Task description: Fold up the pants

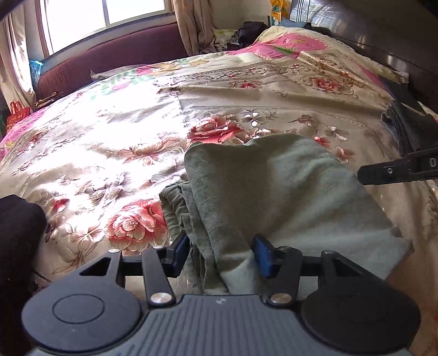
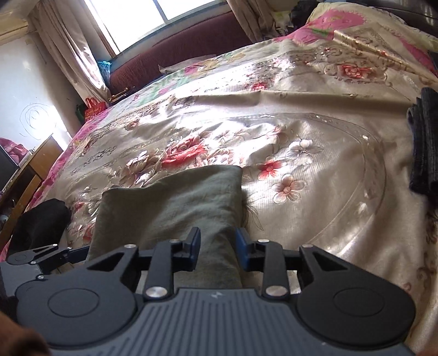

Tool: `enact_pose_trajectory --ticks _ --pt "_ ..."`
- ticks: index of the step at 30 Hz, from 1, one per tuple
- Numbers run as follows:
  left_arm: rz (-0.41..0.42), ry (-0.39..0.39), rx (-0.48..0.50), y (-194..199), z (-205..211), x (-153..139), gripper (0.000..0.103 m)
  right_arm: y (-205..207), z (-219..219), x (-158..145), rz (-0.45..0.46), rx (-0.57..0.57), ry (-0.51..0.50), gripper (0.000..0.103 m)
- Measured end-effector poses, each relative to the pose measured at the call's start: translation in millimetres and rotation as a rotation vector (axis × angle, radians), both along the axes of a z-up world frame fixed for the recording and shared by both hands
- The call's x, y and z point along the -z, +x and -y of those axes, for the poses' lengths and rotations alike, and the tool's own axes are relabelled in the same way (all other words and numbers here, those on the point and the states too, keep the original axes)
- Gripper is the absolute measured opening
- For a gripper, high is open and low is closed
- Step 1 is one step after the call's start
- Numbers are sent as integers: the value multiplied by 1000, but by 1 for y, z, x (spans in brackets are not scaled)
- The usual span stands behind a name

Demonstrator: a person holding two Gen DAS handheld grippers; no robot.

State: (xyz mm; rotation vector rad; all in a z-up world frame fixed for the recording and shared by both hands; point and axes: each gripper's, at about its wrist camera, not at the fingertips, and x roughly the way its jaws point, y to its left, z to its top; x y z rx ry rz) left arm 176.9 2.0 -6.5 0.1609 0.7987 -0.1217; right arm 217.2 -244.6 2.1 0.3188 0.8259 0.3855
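- Both tongs pinch the same green pants: the left gripper (image 1: 220,253) has its blue pads either side of the bunched, layered fabric at the garment's near edge, and the right gripper (image 2: 217,250) clamps a narrower gathered fold between its own blue pads.
- Green pants (image 1: 273,189) lie folded on the bed, a thick soft stack reaching away from the grippers, with several layer edges showing along the left side in the left wrist view; the far end rests flat on the spread (image 2: 175,197).
- From the left wrist view, part of the right gripper's black frame (image 1: 397,169) juts in at the right edge, just beside the pants.
- No bins or baskets show close to the work.
- A dark folded garment (image 2: 423,145) lies on the spread to the right, well apart from the pants.
- Another black cloth heap (image 2: 41,221) sits at the near left edge of the bed.
- Underneath is a shiny cream bedspread (image 1: 109,131) with red and pink flowers, lit hard by sunlight.
- Beyond it a maroon padded bench (image 1: 109,60) runs under a bright window (image 1: 104,16) with beige curtains (image 2: 68,49).
- A dark wooden headboard (image 1: 383,32) stands far right, with clutter in the corner beside it.
- A wooden cabinet (image 2: 30,167) stands at the left against a white wall.
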Motion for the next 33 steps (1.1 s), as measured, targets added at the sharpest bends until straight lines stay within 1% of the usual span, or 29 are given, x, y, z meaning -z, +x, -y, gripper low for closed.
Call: enact_pose_trajectory --ticks 2,5,9,12,14,18,20,24,26,29,33 --pt "2 16 -6 -8 3 -3 69 -11 -1 -1 -16 -6 14 32" --pt "7 8 -19 -21 6 -11 72 -28 -5 0 -29 -14 28 36" --pt "31 26 -27 -41 12 -21 76 -44 -12 -1 -45 -22 69 37" --pt "50 33 -27 -57 13 -29 81 -60 -19 -9 -25 -38 68 37" --pt "65 36 -34 -66 15 -33 85 -68 -23 -13 -12 -51 63 37" --pt "87 24 -46 -81 14 -38 89 -84 -29 -20 2 -71 58 39" --pt "99 21 -55 -90 14 -40 94 -92 -32 -23 10 -77 51 40" --pt "126 27 -76 -109 14 -40 98 -108 -33 -26 37 -63 29 40" --pt "128 18 -89 -118 11 -38 103 -116 -32 -23 36 -51 27 40" --pt "112 8 -106 -129 8 -31 103 -128 -32 -15 19 -39 4 40" --pt "86 18 -127 -142 7 -18 103 -141 -30 -3 -9 -23 -11 40"
